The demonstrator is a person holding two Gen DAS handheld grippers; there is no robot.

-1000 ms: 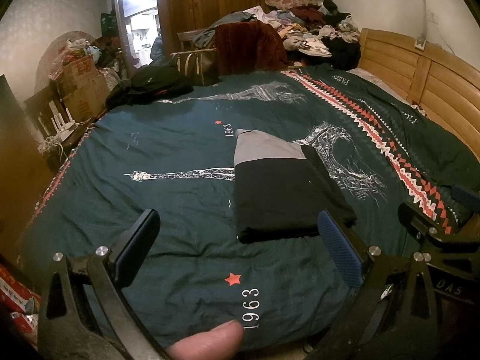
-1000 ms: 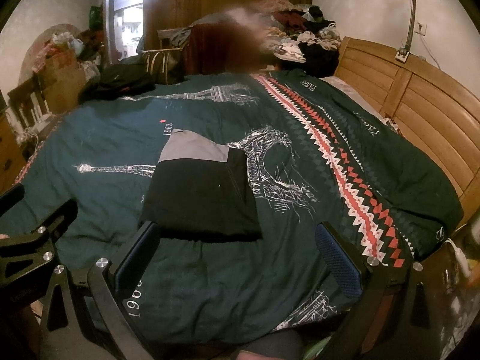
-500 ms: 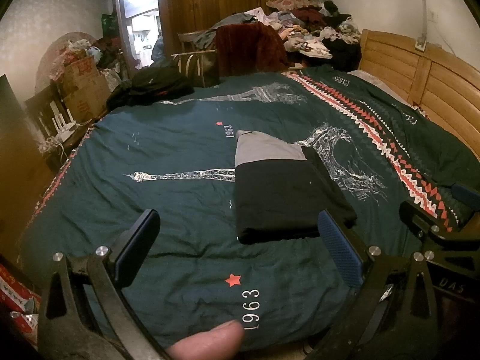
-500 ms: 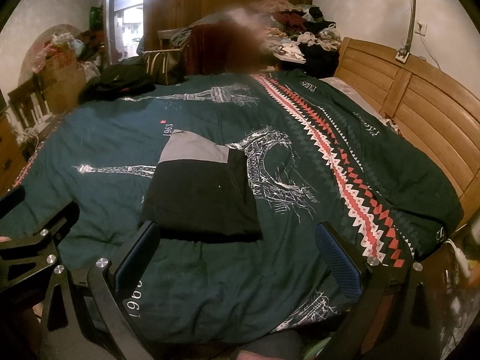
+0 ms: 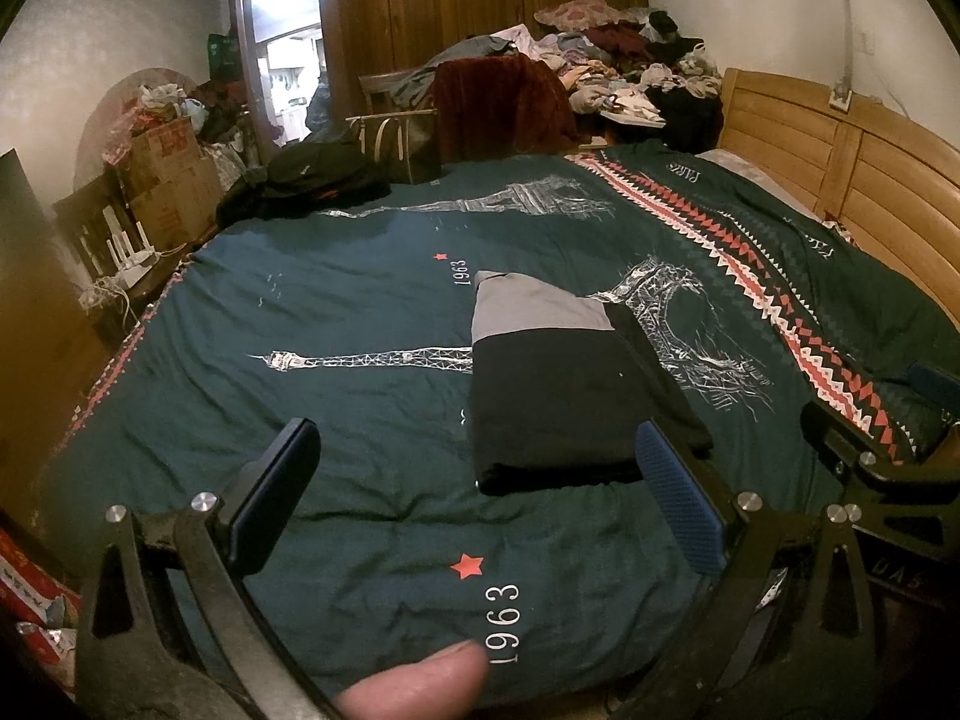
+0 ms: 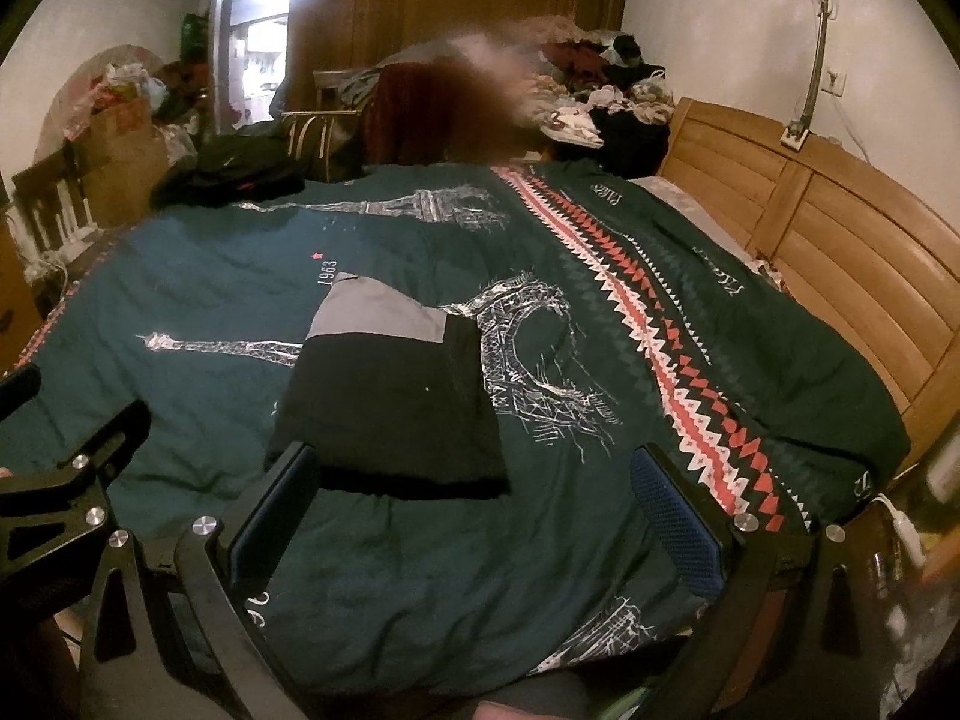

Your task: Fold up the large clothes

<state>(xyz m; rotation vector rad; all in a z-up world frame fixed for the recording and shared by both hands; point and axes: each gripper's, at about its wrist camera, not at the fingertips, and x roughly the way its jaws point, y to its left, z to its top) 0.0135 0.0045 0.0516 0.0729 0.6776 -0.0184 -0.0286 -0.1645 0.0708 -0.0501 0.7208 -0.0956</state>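
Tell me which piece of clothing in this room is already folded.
The black and grey garment lying flat mid-bed, a neat rectangle. The dark clothes at the bed's far corner and the pile beyond the bed are all crumpled.

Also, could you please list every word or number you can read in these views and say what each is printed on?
"1963": near edge of the bedspread, beneath a red star.
"1963": again on the bedspread, just beyond the folded garment.
"PARIS": reads upside down on the bedspread, near the headboard.
"DA5": partly cut off, on the right gripper.
Print on the cardboard boxes: too blurred to read.
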